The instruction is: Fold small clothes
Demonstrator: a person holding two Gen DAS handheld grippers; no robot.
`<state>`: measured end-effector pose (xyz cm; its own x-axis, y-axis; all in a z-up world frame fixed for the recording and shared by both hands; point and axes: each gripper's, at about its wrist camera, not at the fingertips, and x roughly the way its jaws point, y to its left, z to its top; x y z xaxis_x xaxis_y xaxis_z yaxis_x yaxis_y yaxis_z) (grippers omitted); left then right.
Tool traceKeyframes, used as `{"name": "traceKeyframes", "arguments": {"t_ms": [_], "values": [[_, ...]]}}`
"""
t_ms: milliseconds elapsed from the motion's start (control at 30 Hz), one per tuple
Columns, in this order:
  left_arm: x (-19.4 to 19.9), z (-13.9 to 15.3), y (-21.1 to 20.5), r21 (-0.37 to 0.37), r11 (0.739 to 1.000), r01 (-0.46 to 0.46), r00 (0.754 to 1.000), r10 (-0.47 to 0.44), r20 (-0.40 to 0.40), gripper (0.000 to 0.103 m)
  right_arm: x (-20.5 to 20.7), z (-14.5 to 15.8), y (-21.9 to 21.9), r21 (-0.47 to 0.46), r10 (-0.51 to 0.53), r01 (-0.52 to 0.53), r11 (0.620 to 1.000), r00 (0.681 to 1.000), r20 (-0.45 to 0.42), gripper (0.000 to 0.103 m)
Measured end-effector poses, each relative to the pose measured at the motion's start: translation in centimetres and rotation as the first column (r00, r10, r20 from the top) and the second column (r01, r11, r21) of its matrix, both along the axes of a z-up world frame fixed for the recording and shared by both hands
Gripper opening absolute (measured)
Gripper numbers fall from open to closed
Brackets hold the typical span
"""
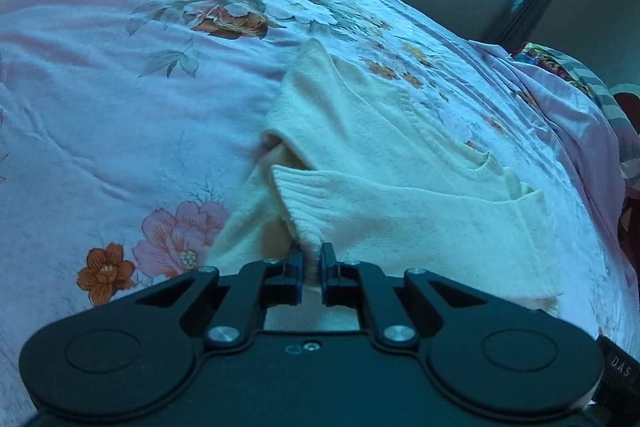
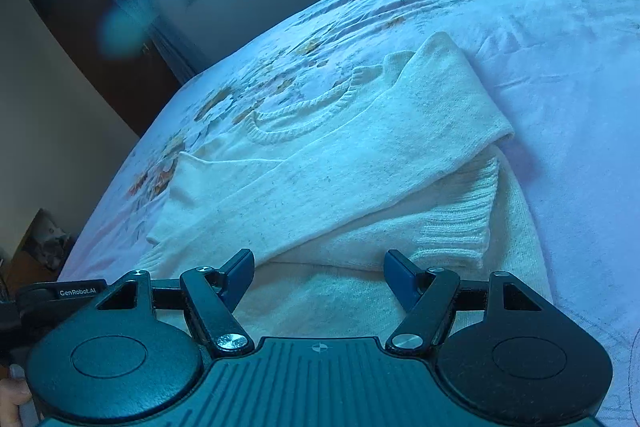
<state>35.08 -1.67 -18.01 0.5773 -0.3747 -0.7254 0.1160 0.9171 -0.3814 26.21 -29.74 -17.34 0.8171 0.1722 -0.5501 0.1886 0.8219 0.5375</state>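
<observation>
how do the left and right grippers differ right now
The left gripper is shut on the sweater, pinching its ribbed cuff; the right gripper is open and holds nothing. Both are black two-finger tools over the same sweater on the floral sheet.

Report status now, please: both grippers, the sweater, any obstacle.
Left gripper shut on sweater cuff. Right gripper open, above sweater. Sleeves folded across. No obstacle seen.

The black two-finger left gripper (image 1: 311,259) pinched the ribbed cuff (image 1: 298,205) of a cream knitted sweater (image 1: 400,163), seemingly lifting it slightly. The sweater lay on a pale pink floral bedsheet (image 1: 120,115).
</observation>
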Motion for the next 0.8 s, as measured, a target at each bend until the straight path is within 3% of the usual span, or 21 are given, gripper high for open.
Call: {"name": "traceKeyframes", "arguments": {"t_ms": [200, 300, 400, 500, 600, 667, 733, 800], "values": [[0.8, -1.0, -0.8, 0.049, 0.997, 0.064, 0.998, -0.063, -0.026, 0.010, 0.8, 0.2, 0.5, -0.047, 0.009, -0.009, 0.999, 1.000, -0.005, 0.071], [0.4, 0.0, -0.2, 0.074, 0.997, 0.039, 0.999, -0.038, -0.019, 0.020, 1.2, 1.0, 0.7, -0.157, -0.006, 0.006, 0.988, 1.000, 0.001, 0.071], [-0.8, 1.6, 0.9, 0.090, 0.996, 0.000, 0.999, -0.003, 0.034, 0.020, 2.0, 1.5, 0.2, -0.252, -0.022, 0.021, 0.967, 1.000, -0.001, 0.071], [-0.9, 2.7, 0.8, 0.071, 0.997, 0.023, 0.998, -0.027, 0.055, 0.020, 3.0, 1.1, -1.1, -0.259, -0.045, 0.037, 0.965, 0.999, -0.024, 0.071], [0.2, 1.9, -0.9, 0.086, 0.995, 0.057, 0.997, -0.060, 0.038, 0.020, 4.2, 1.0, -1.8, -0.258, -0.055, 0.046, 0.965, 0.998, -0.025, 0.071], [1.3, 0.2, -1.7, 0.104, 0.993, 0.060, 0.998, -0.060, -0.003, 0.020, 5.1, 0.7, -2.0, -0.309, -0.056, 0.044, 0.950, 0.998, -0.032, 0.071], [1.7, -0.9, -1.8, 0.100, 0.994, 0.049, 0.999, -0.049, -0.002, 0.021, 6.6, -0.7, -2.3, -0.389, -0.066, 0.019, 0.921, 0.992, -0.108, 0.071], [1.6, -0.6, -1.8, 0.107, 0.993, 0.046, 0.999, -0.046, 0.000, 0.020, 7.0, -1.7, -2.9, -0.388, -0.053, 0.002, 0.922, 0.991, -0.119, 0.071]]}}
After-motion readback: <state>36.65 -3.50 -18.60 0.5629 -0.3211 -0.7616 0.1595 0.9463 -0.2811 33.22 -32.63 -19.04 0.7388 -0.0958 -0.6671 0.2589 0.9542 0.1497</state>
